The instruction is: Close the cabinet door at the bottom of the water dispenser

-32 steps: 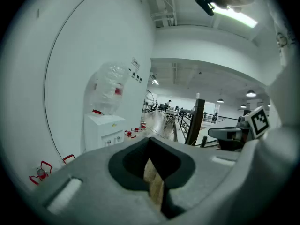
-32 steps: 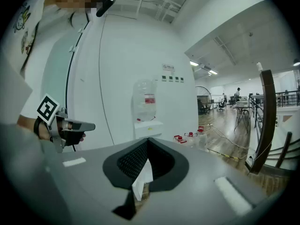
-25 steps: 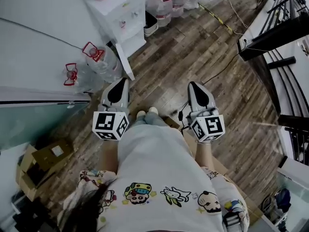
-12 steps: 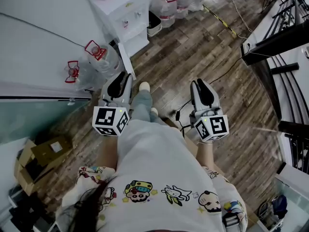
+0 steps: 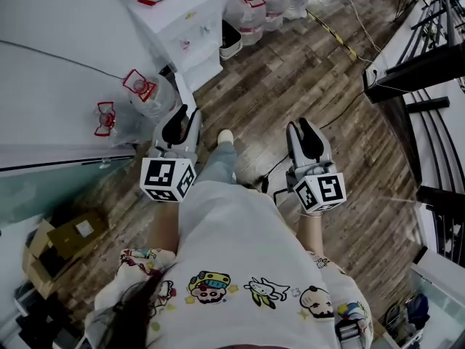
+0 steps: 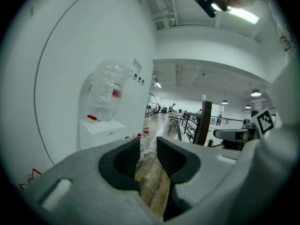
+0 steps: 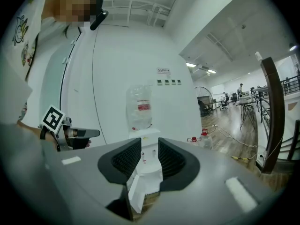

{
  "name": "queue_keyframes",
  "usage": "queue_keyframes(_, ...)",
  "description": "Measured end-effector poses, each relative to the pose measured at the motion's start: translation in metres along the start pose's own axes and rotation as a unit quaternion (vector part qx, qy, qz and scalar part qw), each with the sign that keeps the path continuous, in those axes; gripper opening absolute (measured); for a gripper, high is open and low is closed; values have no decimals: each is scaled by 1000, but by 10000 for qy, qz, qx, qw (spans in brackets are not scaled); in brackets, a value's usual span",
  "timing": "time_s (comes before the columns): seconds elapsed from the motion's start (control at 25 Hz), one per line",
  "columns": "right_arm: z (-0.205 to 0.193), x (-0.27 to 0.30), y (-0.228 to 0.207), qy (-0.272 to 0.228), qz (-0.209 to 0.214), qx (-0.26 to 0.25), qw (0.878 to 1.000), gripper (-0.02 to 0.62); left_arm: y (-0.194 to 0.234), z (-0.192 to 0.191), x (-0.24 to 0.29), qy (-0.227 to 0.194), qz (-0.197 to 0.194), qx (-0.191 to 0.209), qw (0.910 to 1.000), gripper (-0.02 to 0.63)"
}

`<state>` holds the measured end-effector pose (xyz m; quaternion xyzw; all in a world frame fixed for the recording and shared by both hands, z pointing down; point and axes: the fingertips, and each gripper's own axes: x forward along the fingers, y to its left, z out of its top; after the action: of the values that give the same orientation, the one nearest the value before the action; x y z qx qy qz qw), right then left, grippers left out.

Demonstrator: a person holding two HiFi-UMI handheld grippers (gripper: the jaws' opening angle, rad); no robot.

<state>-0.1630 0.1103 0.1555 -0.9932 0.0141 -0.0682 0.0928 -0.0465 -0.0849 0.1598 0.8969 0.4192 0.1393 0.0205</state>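
Observation:
The white water dispenser (image 5: 183, 29) stands against the curved wall with a clear bottle (image 7: 139, 108) on top. Its bottom cabinet door (image 5: 182, 89) stands swung out towards me; in the right gripper view the door (image 7: 135, 191) shows just past the jaws. My left gripper (image 5: 187, 115) is just short of the door's outer edge, and its jaws are opening with nothing between them. My right gripper (image 5: 300, 128) hangs over the wood floor to the right, jaws also opening and empty. The left gripper view shows the dispenser (image 6: 101, 130) to the left of the jaws.
Two water bottles with red caps (image 5: 142, 86) (image 5: 107, 118) lie by the wall left of the door. More bottles (image 5: 251, 6) stand behind the dispenser. A cable (image 5: 341, 111) crosses the floor, a black railing (image 5: 425, 57) runs at the right, and a cardboard box (image 5: 69, 238) sits at the lower left.
The person has stepped forward, so both grippers are closer to the dispenser. Both pairs of jaws, shut a second ago, now stand apart.

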Motion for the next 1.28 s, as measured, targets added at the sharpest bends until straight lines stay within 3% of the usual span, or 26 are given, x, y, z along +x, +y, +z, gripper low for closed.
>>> queue_keyframes(0.68, 37, 153, -61, 81, 3, 75, 9999, 147, 75, 41, 149, 205, -92, -51, 9997, 137)
queue_keyframes(0.96, 49, 202, -55, 67, 247, -25, 9997, 153, 110, 57, 169, 27, 52, -117, 9999, 146)
queue_keyframes(1.28, 54, 238, -41, 256, 599, -246, 9976, 155, 145, 55, 166, -104, 514, -418, 9978, 146)
